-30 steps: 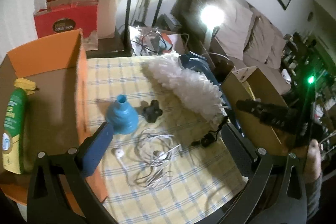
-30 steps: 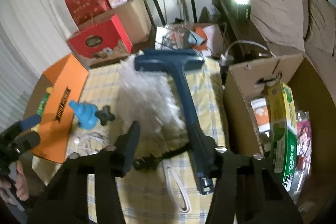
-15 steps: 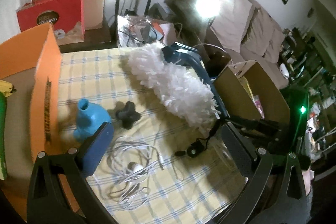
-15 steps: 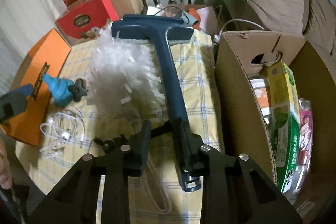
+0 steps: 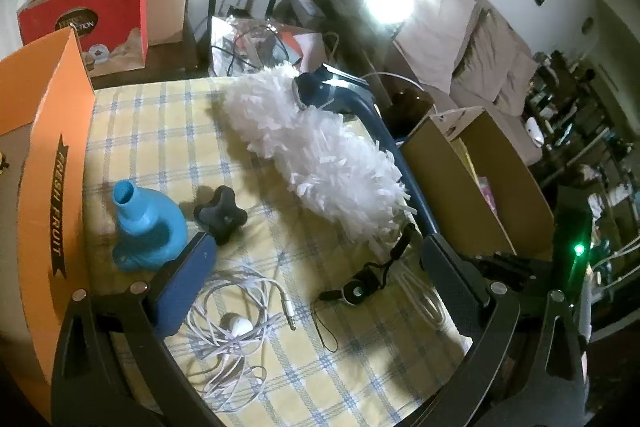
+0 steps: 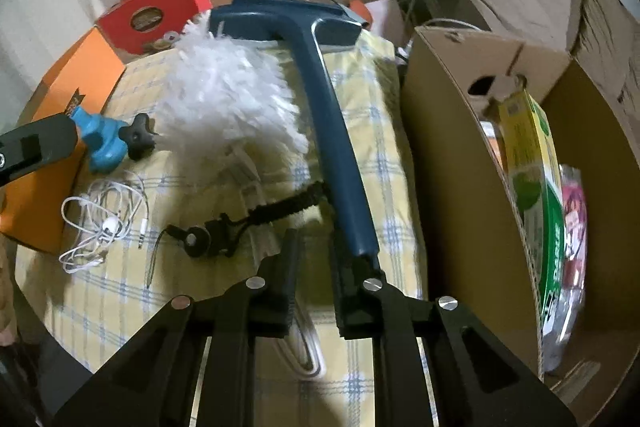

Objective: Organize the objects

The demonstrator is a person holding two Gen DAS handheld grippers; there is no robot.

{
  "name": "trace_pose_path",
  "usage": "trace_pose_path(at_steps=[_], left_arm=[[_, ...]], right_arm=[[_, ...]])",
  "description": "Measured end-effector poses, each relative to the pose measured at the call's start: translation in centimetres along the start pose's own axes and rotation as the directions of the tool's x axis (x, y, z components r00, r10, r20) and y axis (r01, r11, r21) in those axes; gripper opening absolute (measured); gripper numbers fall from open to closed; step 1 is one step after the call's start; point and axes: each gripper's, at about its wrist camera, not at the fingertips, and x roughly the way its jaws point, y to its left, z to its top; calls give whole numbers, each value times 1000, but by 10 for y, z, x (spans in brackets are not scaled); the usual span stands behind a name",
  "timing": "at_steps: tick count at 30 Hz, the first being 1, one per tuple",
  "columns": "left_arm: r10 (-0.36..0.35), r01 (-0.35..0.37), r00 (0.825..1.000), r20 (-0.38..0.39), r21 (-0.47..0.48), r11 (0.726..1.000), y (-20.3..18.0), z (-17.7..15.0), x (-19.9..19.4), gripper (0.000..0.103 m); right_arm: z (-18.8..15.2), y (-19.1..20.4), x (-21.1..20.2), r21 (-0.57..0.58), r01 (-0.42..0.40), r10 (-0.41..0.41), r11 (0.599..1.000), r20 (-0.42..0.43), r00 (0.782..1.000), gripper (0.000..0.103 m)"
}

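A blue-handled wiper (image 6: 332, 131) lies on the checked cloth (image 6: 372, 131) beside a white fluffy duster (image 6: 228, 99). My right gripper (image 6: 316, 247) hangs low over the handle's near end. Its jaws are closing to a narrow slit with nothing pinched between the pads. The handle's end runs in behind the right finger, and a white cord loop (image 6: 308, 351) lies under the slit. My left gripper (image 5: 320, 267) stands wide open above tangled white earphones (image 5: 232, 331) and a black lanyard clip (image 5: 356, 291). Near its left finger stand a blue bottle-shaped piece (image 5: 144, 227) and a black knob (image 5: 222, 215).
An orange fruit box (image 5: 52, 155) borders the cloth on the left. An open cardboard box (image 6: 460, 167) holding packets stands on the right. Red boxes (image 5: 100, 15), speaker stands and a cable pile crowd the back, and a sofa lies beyond.
My right gripper sank toward the handle's end and its jaws went from wide apart to nearly together. My left gripper shifted right and lower, toward the earphones and lanyard clip.
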Motion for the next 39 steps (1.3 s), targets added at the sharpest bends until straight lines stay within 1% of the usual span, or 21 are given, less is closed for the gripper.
trace_pose_path(at_steps=[2, 4, 6, 9, 11, 12, 14, 16, 20, 23, 25, 29, 35, 39], left_arm=[[-3, 3, 1000, -3, 6, 1000, -1, -1, 1, 102], [-5, 6, 1000, -6, 11, 1000, -2, -1, 1, 102], [-6, 6, 1000, -9, 12, 1000, -3, -1, 2, 102], [-7, 7, 1000, -16, 13, 1000, -4, -1, 4, 102], [-8, 8, 1000, -20, 15, 1000, -5, -2, 5, 102], [-8, 8, 1000, -23, 15, 1000, -6, -2, 6, 102], [-13, 13, 1000, -29, 15, 1000, -8, -2, 8, 102], [-18, 19, 999, -34, 15, 1000, -10, -2, 11, 102], [-33, 34, 999, -40, 17, 999, -15, -1, 14, 102], [-46, 47, 998, -47, 20, 999, -20, -1, 16, 102], [-54, 55, 997, -52, 21, 998, -24, -1, 18, 102], [-56, 57, 997, -57, 24, 998, -28, -1, 21, 102], [-67, 68, 995, -71, 15, 998, -27, -3, 26, 102], [-91, 91, 993, -73, -2, 996, -25, -4, 29, 102]], right_arm=[[-2, 2, -4, 4, 15, -15, 1000, 3, 1000, 16], [-3, 5, -17, -11, 17, -16, 1000, 45, 999, 17], [-1, 5, -25, -17, 40, -39, 999, 64, 997, 18], [3, -2, -20, -16, 64, -63, 998, 39, 997, 19], [4, -8, -11, -1, 63, -63, 998, 17, 998, 20], [4, -11, -7, 8, 65, -65, 998, 8, 998, 22], [4, -13, -2, 15, 70, -70, 997, -3, 998, 23], [3, -11, 3, 5, 67, -67, 998, -7, 998, 24], [2, -7, 12, -26, 90, -90, 996, -18, 996, 25], [3, -10, 15, -16, 76, -76, 997, -21, 997, 25], [5, -12, 15, -14, 61, -62, 998, -19, 998, 23], [8, -12, 16, -17, 54, -55, 998, -28, 998, 23], [7, -9, 17, -16, 40, -41, 999, -18, 999, 22], [6, -5, 13, -14, 26, -26, 1000, -5, 1000, 22]])
